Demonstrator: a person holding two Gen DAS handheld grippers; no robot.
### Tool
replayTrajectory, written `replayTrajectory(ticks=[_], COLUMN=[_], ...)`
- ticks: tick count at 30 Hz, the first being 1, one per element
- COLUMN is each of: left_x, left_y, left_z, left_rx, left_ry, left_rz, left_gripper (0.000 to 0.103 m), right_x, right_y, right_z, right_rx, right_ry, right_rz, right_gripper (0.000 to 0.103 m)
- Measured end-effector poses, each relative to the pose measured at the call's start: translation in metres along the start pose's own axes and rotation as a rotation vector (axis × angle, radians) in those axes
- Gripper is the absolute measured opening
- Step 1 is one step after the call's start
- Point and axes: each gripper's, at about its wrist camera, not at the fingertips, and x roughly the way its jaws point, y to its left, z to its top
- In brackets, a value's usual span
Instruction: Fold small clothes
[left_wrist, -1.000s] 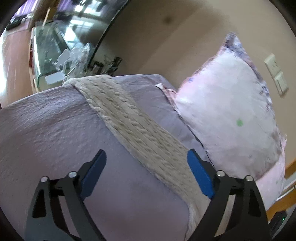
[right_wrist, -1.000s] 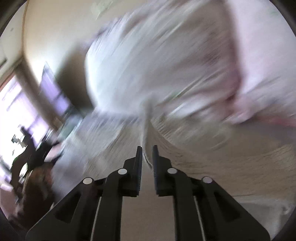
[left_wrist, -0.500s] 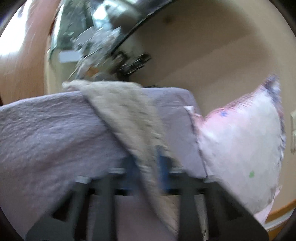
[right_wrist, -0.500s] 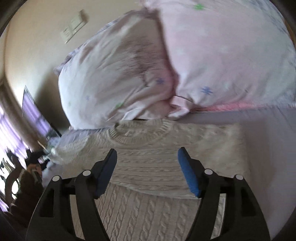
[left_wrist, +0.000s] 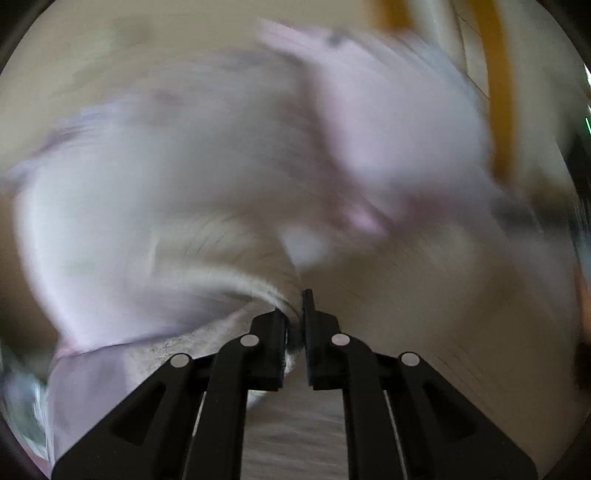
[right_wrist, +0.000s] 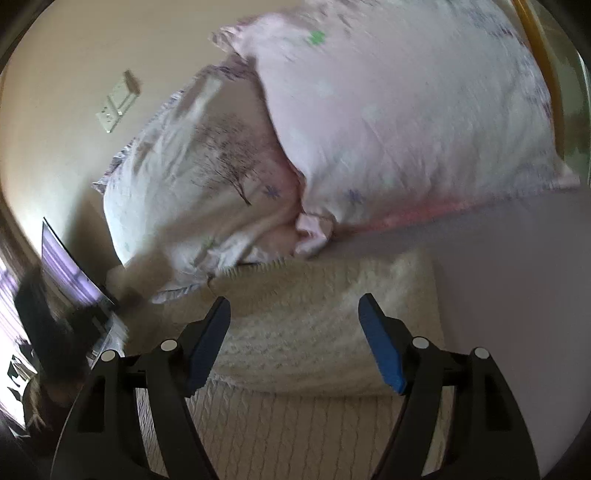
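A cream cable-knit sweater (right_wrist: 314, 325) lies on the lilac bed sheet (right_wrist: 517, 295), with one side folded over its body. My right gripper (right_wrist: 295, 332) is open and empty just above the sweater's folded part. My left gripper (left_wrist: 294, 317) is shut on a strip of the cream sweater (left_wrist: 229, 280), which trails off to the left; this view is heavily blurred by motion.
Two pale pink patterned pillows (right_wrist: 388, 122) lean against the beige wall behind the sweater, and show blurred in the left wrist view (left_wrist: 388, 129). A wooden headboard edge (right_wrist: 546, 74) is at the far right. A dark screen (right_wrist: 62, 266) stands at the left.
My left gripper closed on the sweater's sleeve and is swinging it towards the pillows. My right gripper let go of the cloth, opened, and now hovers over the folded sweater.
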Motion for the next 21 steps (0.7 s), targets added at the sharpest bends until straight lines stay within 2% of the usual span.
replayTrajectory(ticks=[2, 4, 7, 9, 10, 12, 13, 14, 16, 18, 19, 21], left_x=[0.014, 0.008, -0.02, -0.042, -0.048, -0.066, -0.07, -0.078, -0.087, -0.098, -0.099, -0.099], left_y=[-0.031, -0.022, 0.02, 0.047, 0.06, 0.082, 0.086, 0.095, 0.099, 0.104, 0.105, 0.105], left_z=[-0.018, -0.027, -0.044, -0.06, -0.067, -0.09, -0.09, -0.101, -0.115, -0.13, -0.133, -0.138], left_rx=[0.063, 0.013, -0.123, -0.203, -0.24, -0.334, -0.355, -0.38, -0.403, -0.442, -0.455, -0.472], left_ry=[0.068, 0.069, 0.051, 0.047, 0.05, 0.062, 0.064, 0.07, 0.079, 0.083, 0.084, 0.08], left_rz=[-0.051, -0.065, -0.048, -0.011, -0.002, 0.016, 0.036, 0.085, 0.128, 0.118, 0.113, 0.1], left_gripper=[0.009, 0.011, 0.015, 0.027, 0.029, 0.032, 0.033, 0.035, 0.039, 0.043, 0.044, 0.048], right_x=[-0.001, 0.0, 0.014, 0.032, 0.041, 0.065, 0.072, 0.078, 0.082, 0.088, 0.096, 0.112], right_y=[-0.008, -0.011, -0.013, -0.014, -0.015, -0.016, -0.018, -0.018, -0.009, 0.007, 0.016, 0.026], right_z=[-0.004, -0.005, -0.005, -0.006, -0.006, -0.006, -0.007, -0.005, 0.0, 0.009, 0.013, 0.02], right_rx=[0.027, 0.031, 0.053, 0.096, 0.117, 0.162, 0.184, 0.217, 0.22, 0.232, 0.239, 0.22], right_ry=[0.032, 0.048, 0.113, 0.172, 0.197, 0.25, 0.261, 0.255, 0.235, 0.238, 0.249, 0.273], right_rz=[0.019, 0.028, 0.058, 0.069, 0.07, 0.049, 0.029, 0.004, 0.018, 0.018, 0.005, -0.055], right_gripper=[0.073, 0.07, 0.058, 0.05, 0.047, 0.039, 0.036, 0.036, 0.036, 0.041, 0.046, 0.047])
